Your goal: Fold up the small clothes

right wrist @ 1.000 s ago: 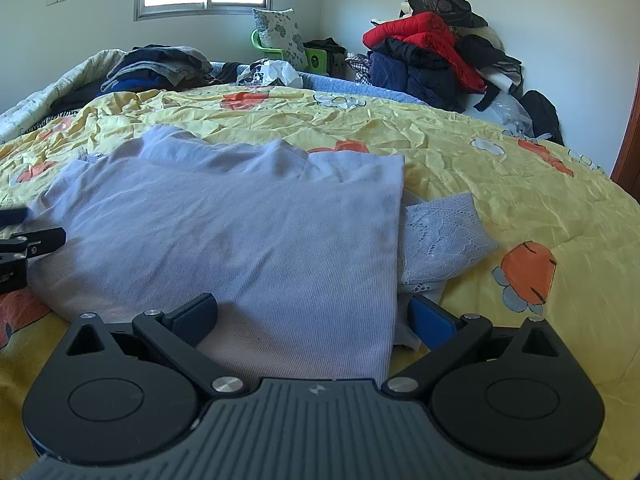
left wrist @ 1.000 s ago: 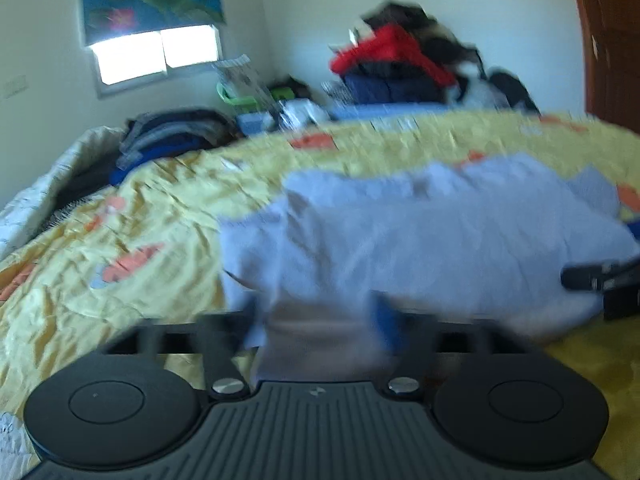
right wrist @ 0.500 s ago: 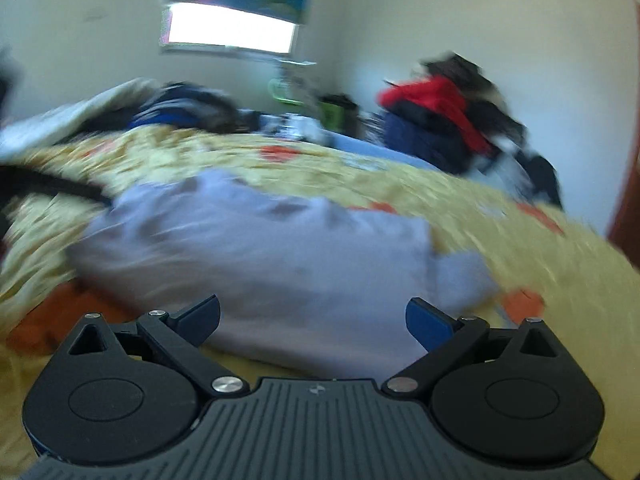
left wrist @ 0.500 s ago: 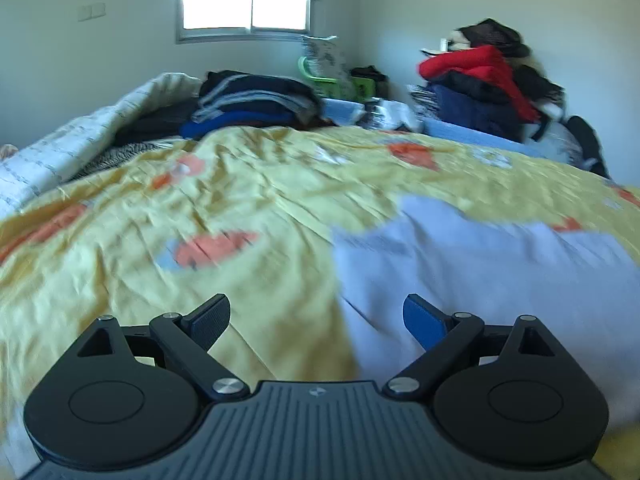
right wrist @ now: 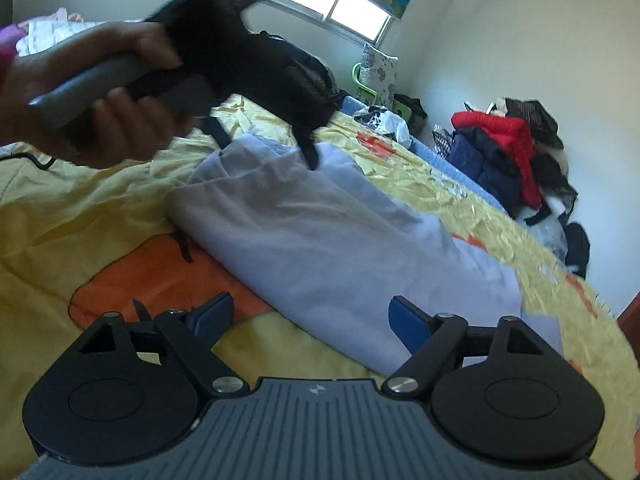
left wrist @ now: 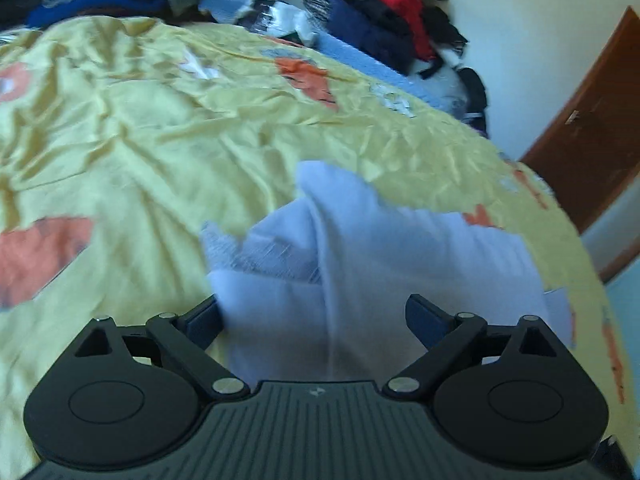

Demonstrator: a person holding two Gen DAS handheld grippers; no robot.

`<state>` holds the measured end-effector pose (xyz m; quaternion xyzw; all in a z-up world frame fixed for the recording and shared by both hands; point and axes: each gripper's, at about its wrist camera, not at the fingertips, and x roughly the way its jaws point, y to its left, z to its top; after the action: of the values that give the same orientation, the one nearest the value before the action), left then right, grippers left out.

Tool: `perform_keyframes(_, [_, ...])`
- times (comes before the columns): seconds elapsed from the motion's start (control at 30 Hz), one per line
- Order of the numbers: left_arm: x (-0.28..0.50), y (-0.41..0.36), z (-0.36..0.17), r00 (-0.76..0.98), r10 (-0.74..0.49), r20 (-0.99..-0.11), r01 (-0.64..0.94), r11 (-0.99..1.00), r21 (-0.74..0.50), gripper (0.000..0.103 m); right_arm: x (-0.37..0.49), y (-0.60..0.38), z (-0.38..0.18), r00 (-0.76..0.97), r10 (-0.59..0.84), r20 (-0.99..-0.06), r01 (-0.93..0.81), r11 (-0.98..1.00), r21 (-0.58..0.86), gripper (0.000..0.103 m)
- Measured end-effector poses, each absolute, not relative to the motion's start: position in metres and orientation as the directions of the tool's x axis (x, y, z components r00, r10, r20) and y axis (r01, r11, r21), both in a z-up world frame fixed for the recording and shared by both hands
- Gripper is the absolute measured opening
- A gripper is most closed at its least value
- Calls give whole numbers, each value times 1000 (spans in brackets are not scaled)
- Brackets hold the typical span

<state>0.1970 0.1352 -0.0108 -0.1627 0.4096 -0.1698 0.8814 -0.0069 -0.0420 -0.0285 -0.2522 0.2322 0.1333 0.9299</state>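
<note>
Your left gripper hangs tilted over one end of the lilac top, its fingers spread wide; the cloth lies between them but the pads do not press it, and the left one sits just at the cloth's edge. Those jaws have just been opening. Your right gripper is at the other end of the same top, fingers also apart and having just been closing a little, with a fold of the fabric between them and no pinch on it. The top lies bunched and partly folded on the yellow bedspread, toward its near edge, one flap turned over the rest. From the right wrist you can see your left hand wrapped around the grey handle, the black fingers pointing down at the top's far end. A heap of clothes is stacked beyond the bed's far corner, by the wall.
</note>
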Motion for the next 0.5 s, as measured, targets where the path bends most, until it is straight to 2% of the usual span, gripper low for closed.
perform_keyframes(0.1, [214,134,-14,577,-512,-636,199,844,-499,97,-2,-24,-33,877,104,-469,-347,814,-467,86])
perform_keyframes(0.23, [231,130,-14,564,-542,-623,219,825,-521,96,4,1,-39,905,67,-421,-314,774,-550,85])
perform_keyframes(0.33, [242,126,-14,563,-542,-624,218,826,-520,94,9,18,-45,926,45,-376,-285,736,-614,80])
perform_keyframes(0.4, [245,124,-12,571,-518,-637,205,841,-501,78,14,25,-47,925,47,-376,-290,728,-622,66])
perform_keyframes(0.43, [247,123,-12,574,-500,-649,195,853,-484,63,16,26,-47,924,47,-379,-292,725,-623,65])
perform_keyframes(0.47, [248,123,-11,576,-481,-661,186,865,-466,53,17,28,-48,925,45,-376,-292,718,-632,59])
perform_keyframes(0.5, [250,122,-10,576,-465,-672,179,874,-452,48,17,30,-49,924,49,-379,-298,713,-635,56])
